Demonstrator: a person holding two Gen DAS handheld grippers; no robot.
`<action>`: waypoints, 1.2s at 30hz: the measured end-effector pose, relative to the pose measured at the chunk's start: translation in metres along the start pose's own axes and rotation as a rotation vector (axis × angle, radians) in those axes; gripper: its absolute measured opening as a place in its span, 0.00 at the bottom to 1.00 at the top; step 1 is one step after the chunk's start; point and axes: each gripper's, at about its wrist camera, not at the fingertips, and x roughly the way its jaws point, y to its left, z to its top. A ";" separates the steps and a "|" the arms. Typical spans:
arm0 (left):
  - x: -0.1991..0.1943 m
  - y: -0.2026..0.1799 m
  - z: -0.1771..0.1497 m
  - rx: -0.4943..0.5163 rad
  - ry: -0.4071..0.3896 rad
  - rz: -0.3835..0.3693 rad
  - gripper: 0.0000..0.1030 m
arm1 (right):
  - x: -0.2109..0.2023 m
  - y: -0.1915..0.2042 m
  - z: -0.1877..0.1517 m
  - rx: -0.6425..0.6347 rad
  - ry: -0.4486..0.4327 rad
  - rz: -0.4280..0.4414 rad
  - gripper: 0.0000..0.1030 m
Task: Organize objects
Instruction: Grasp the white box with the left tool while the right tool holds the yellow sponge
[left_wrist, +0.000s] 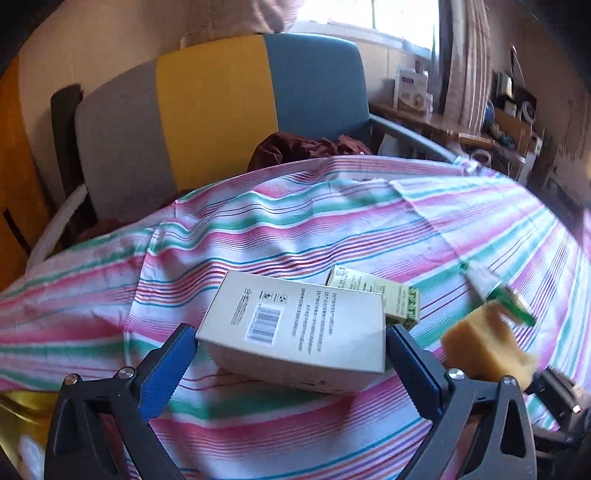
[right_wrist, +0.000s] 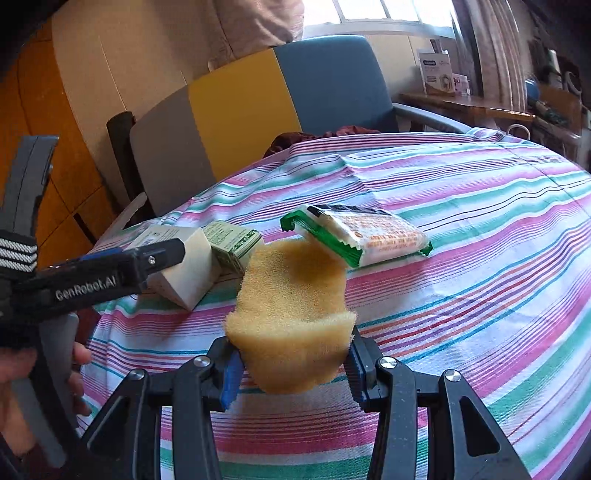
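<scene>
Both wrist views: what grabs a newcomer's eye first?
The yellow sponge, squeezed in the right gripper above the striped tablecloth. Next, the left gripper, jaws wide on either side of the white barcoded box lying on the cloth. Behind stands a grey, yellow and blue chair.

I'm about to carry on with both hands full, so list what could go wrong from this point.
1. The left gripper stands open around the white box, which rests partly on the green carton; closing may tip it or drag the carton along.
2. The right gripper squeezes the yellow sponge only at its near end; it may slip out.
3. The sponge hangs close to the green-edged packet and could knock it.
</scene>
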 end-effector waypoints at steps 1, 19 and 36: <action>0.001 0.000 0.000 0.003 -0.002 0.002 1.00 | 0.000 0.000 0.000 -0.001 0.002 0.000 0.46; 0.013 0.003 -0.003 0.003 -0.083 -0.039 1.00 | 0.003 0.001 0.000 -0.010 0.005 -0.002 0.46; -0.009 0.005 -0.025 -0.052 -0.154 0.067 0.99 | -0.004 0.009 -0.001 -0.057 -0.027 0.027 0.46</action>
